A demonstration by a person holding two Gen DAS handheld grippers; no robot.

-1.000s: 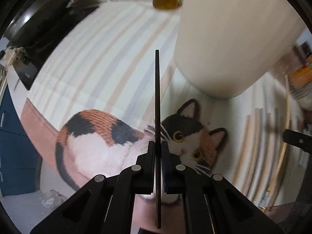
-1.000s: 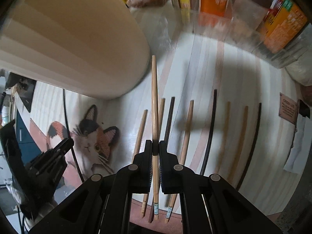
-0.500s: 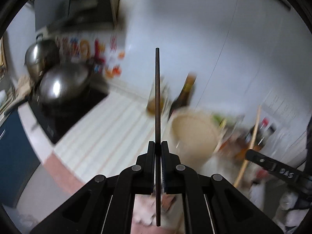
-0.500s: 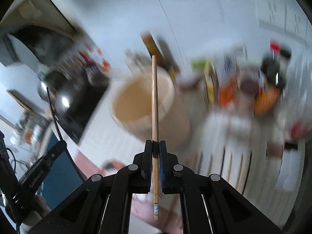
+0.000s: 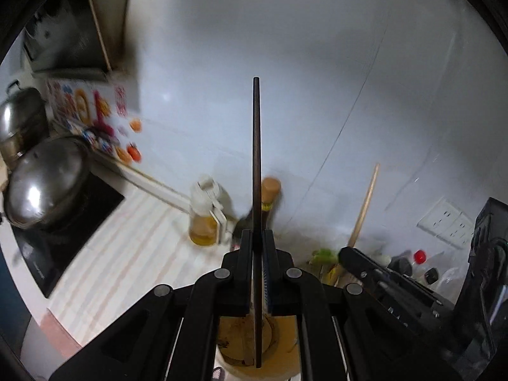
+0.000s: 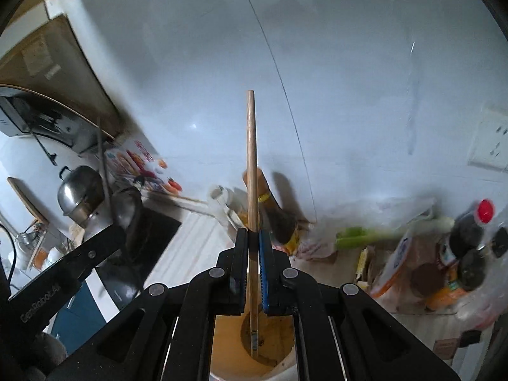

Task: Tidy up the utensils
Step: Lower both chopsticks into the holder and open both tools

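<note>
My left gripper [image 5: 257, 238] is shut on a dark chopstick [image 5: 256, 158], which stands upright between the pads. Its lower end hangs over the open mouth of a cream cylindrical holder [image 5: 287, 360]. My right gripper [image 6: 253, 238] is shut on a light wooden chopstick [image 6: 251, 165], whose lower tip points into the same holder [image 6: 227, 343]. The two grippers are side by side above the holder. In the left wrist view the right gripper [image 5: 344, 255] shows at the right with its wooden chopstick [image 5: 365, 203]. The right wrist view shows the left gripper [image 6: 119, 230] with the dark chopstick [image 6: 103, 171].
A wok [image 5: 44, 181] sits on a black hob [image 5: 73, 222] at the left. An oil jug [image 5: 206, 216] and a sauce bottle [image 5: 268, 197] stand against the white tiled wall. Spring onions [image 6: 374, 233], bottles [image 6: 470, 231] and packets crowd the right side.
Both grippers have lifted off the striped mat with their chopsticks and now hover over the holder's mouth. The views swung from the mat up to the wall.
</note>
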